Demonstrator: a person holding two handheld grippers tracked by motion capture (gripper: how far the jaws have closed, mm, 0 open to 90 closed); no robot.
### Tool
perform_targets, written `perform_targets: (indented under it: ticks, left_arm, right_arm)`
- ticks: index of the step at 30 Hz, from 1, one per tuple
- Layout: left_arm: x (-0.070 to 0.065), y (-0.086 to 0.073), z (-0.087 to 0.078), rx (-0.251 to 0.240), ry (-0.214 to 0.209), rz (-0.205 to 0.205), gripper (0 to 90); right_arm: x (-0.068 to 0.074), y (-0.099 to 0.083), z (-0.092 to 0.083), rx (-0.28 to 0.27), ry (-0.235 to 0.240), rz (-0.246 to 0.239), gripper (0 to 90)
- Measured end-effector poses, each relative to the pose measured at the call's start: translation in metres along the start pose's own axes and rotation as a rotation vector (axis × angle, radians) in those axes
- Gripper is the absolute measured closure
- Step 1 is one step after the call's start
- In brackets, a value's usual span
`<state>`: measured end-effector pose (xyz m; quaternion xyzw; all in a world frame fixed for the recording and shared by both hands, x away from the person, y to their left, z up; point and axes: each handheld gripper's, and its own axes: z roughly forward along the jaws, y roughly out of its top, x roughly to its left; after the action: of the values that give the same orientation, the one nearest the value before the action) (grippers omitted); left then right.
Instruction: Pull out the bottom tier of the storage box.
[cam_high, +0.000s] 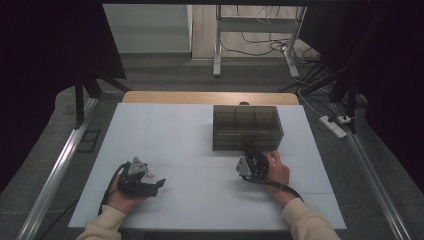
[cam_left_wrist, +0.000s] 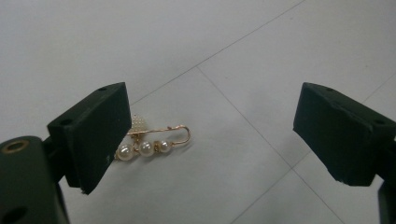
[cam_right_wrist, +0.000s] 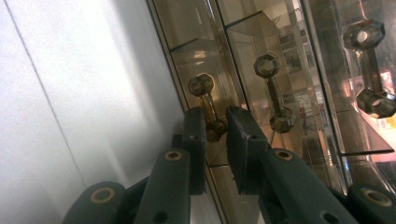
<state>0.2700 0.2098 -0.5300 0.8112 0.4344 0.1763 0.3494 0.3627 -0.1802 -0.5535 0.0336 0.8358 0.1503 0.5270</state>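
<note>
A gold safety-pin brooch with three pearls and a beaded ball (cam_left_wrist: 152, 140) lies on the white table. My left gripper (cam_left_wrist: 212, 116) hovers open and wide over it, the brooch close by the left-hand jaw. In the high view the left gripper (cam_high: 158, 184) sits at the table's front left, pointing right. A smoky clear drawer box (cam_high: 246, 127) stands at the back middle. My right gripper (cam_high: 248, 149) is against its front. In the right gripper view the right gripper (cam_right_wrist: 215, 128) is shut on the faceted handle (cam_right_wrist: 204, 93) of one drawer.
Two more drawer handles (cam_right_wrist: 273, 91) (cam_right_wrist: 371, 65) sit further along the box front. The white table (cam_high: 170, 135) has a wooden strip at its far edge (cam_high: 200, 97). A desk frame and cables (cam_high: 255, 40) stand on the floor beyond.
</note>
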Motion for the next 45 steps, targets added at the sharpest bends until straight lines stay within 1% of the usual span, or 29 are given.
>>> perform_targets:
  ticks: [4,5,10,16,17,21,23,24,26,27,31,32,36,42,45]
  left_arm:
    - [0.0001,-0.0001,-0.0002,0.0,0.0,0.0,10.3]
    - [0.0001,-0.0001,-0.0003,-0.001,0.0,0.0,10.3]
    - [0.0006,-0.0004,-0.0007,-0.005,0.001,-0.001,10.3]
    - [0.0012,-0.0009,-0.0014,-0.009,0.003,-0.006,10.4]
    - [0.0011,-0.0009,-0.0015,-0.009,0.003,-0.006,10.3]
    - [0.0015,-0.0012,-0.002,-0.01,0.003,-0.006,10.4]
    - [0.0016,-0.0013,-0.0018,-0.009,0.003,-0.006,10.3]
    - [0.0015,-0.0013,-0.0018,-0.009,0.003,-0.006,10.3]
    - [0.0014,-0.0012,-0.0019,-0.01,0.003,-0.005,10.3]
    - [0.0014,-0.0012,-0.0019,-0.01,0.003,-0.005,10.3]
    - [0.0013,-0.0012,-0.0017,-0.009,0.003,-0.007,10.4]
    - [0.0011,-0.0012,-0.0017,-0.009,0.003,-0.006,10.3]
    - [0.0011,-0.0012,-0.0017,-0.01,0.003,-0.006,10.3]
    - [0.0011,-0.0012,-0.002,-0.011,0.004,-0.006,10.3]
    - [0.0014,-0.0012,-0.0022,-0.011,0.004,-0.006,10.3]
  right_arm:
    - [0.0022,0.0003,0.0002,0.001,-0.012,-0.004,77.3]
    - [0.0019,0.0002,0.0001,0.001,-0.017,-0.022,77.4]
    - [0.0034,0.0,0.0002,-0.003,-0.026,-0.034,77.8]
    - [0.0035,0.0005,-0.001,0.003,-0.03,-0.019,78.1]
    - [0.0029,0.0,-0.0011,0.0,-0.033,-0.033,78.3]
    - [0.0028,-0.0005,-0.0018,0.003,-0.031,-0.033,78.5]
    - [0.0033,-0.0004,-0.0016,0.003,-0.034,-0.029,78.4]
    - [0.0036,-0.0004,-0.0014,0.001,-0.037,-0.022,78.2]
    - [0.0033,-0.0006,-0.0005,0.001,-0.027,-0.007,77.2]
    - [0.0036,-0.0007,0.0002,-0.003,-0.024,0.009,76.8]
    - [0.0035,0.0003,0.0003,-0.009,-0.023,0.025,75.0]
    - [0.0047,0.0013,0.0,-0.004,-0.025,0.039,74.9]
    - [0.0056,0.0022,0.0005,-0.001,-0.036,0.024,75.7]
    - [0.0079,0.0034,0.0004,0.019,-0.059,-0.007,77.4]
    - [0.0078,0.0033,0.0004,0.017,-0.057,0.0,77.4]
